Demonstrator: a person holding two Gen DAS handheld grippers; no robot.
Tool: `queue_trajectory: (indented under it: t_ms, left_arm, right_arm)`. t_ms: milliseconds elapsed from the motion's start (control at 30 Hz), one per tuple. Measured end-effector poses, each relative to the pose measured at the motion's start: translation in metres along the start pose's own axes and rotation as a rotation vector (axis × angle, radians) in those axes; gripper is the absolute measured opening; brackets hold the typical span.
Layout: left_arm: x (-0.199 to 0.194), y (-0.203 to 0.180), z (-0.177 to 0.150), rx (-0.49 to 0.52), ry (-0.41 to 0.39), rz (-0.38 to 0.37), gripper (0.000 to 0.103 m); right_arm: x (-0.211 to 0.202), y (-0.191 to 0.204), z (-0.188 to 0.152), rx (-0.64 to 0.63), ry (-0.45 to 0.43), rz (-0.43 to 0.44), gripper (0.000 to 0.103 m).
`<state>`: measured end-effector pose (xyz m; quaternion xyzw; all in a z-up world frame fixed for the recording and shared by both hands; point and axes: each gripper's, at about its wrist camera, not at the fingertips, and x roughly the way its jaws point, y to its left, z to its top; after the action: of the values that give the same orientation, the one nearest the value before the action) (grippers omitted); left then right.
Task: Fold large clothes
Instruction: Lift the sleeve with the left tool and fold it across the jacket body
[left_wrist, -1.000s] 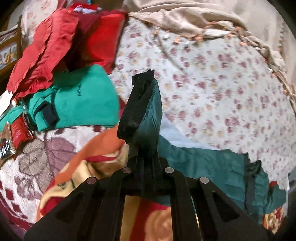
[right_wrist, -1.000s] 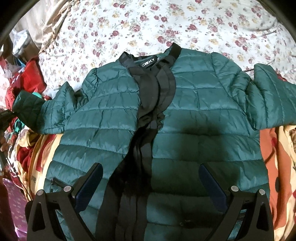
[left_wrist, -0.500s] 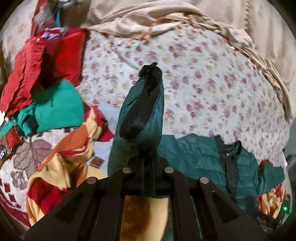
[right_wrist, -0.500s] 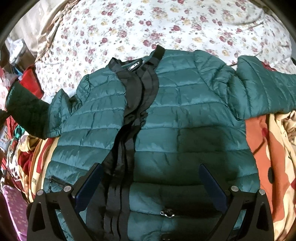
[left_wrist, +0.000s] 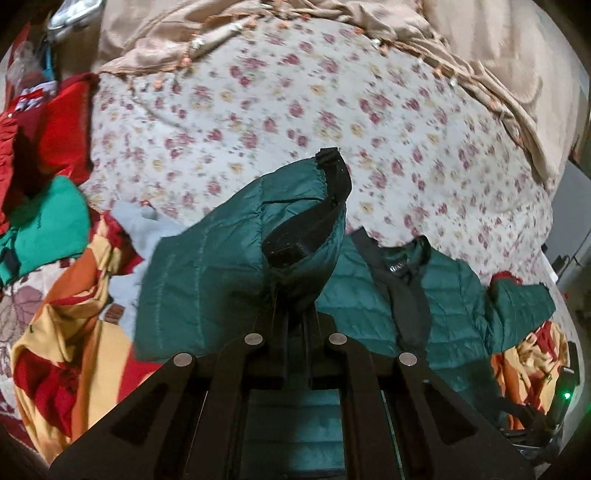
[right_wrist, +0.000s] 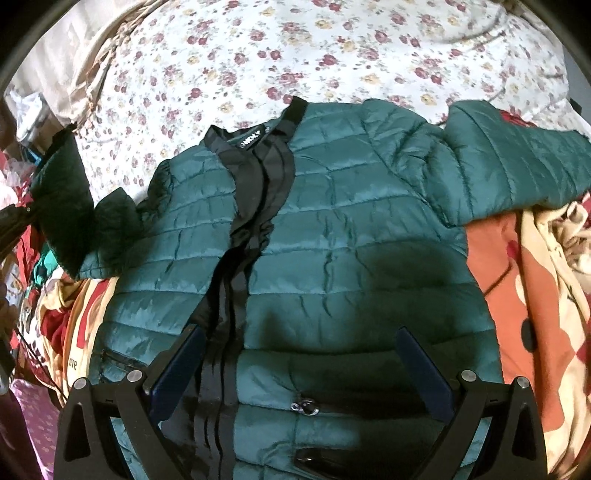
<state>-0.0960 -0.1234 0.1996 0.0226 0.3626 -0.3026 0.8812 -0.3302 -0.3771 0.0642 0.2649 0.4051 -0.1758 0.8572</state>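
Observation:
A dark green quilted puffer jacket (right_wrist: 354, 236) with a black zip placket lies front up on the floral bed sheet. My left gripper (left_wrist: 295, 314) is shut on the cuff end of its left sleeve (left_wrist: 236, 258) and holds it raised above the bed; the black-lined cuff stands up in front of the camera. That lifted sleeve shows at the left edge of the right wrist view (right_wrist: 62, 192). The jacket body also shows in the left wrist view (left_wrist: 443, 291). My right gripper (right_wrist: 301, 369) is open and empty, hovering over the jacket's lower front. The right sleeve (right_wrist: 517, 162) lies spread out.
A floral sheet (left_wrist: 295, 110) covers the bed, with a beige blanket (left_wrist: 461, 44) bunched at the far edge. A red, orange and yellow blanket (left_wrist: 74, 350) lies under the jacket. Red clothes (left_wrist: 55, 125) and a light green garment (left_wrist: 44, 229) are piled at the left.
My left gripper has lifted the sleeve higher and swung it rightwards towards the jacket body. My right gripper has moved slightly down over the jacket, still open.

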Motion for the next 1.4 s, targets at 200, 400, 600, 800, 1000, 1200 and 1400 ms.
queue_trajectory:
  t_ms: [200, 400, 600, 800, 1000, 1200, 1400]
  left_arm:
    - [0.014, -0.031, -0.008, 0.035, 0.026, -0.014, 0.005]
    - [0.029, -0.065, -0.018, 0.073, 0.052, -0.041, 0.005]
    - [0.047, -0.091, -0.027, 0.091, 0.086, -0.063, 0.005]
    - [0.068, -0.112, -0.032, 0.100, 0.120, -0.077, 0.005]
    - [0.087, -0.126, -0.039, 0.107, 0.156, -0.084, 0.005]
    - [0.104, -0.137, -0.045, 0.116, 0.186, -0.084, 0.005]
    - [0.118, -0.151, -0.052, 0.129, 0.213, -0.095, 0.005]
  right_arm:
    - [0.001, -0.009, -0.003, 0.026, 0.006, 0.005, 0.102]
    - [0.001, -0.011, 0.000, 0.016, -0.014, -0.008, 0.102]
    - [0.013, -0.018, 0.006, 0.012, -0.017, -0.045, 0.102]
    - [0.021, -0.026, 0.015, -0.005, -0.028, -0.082, 0.102]
    - [0.038, -0.025, 0.037, -0.063, -0.044, -0.141, 0.102]
    - [0.058, -0.027, 0.049, -0.094, -0.050, -0.205, 0.102]
    - [0.080, -0.050, 0.059, -0.061, -0.035, -0.263, 0.102]
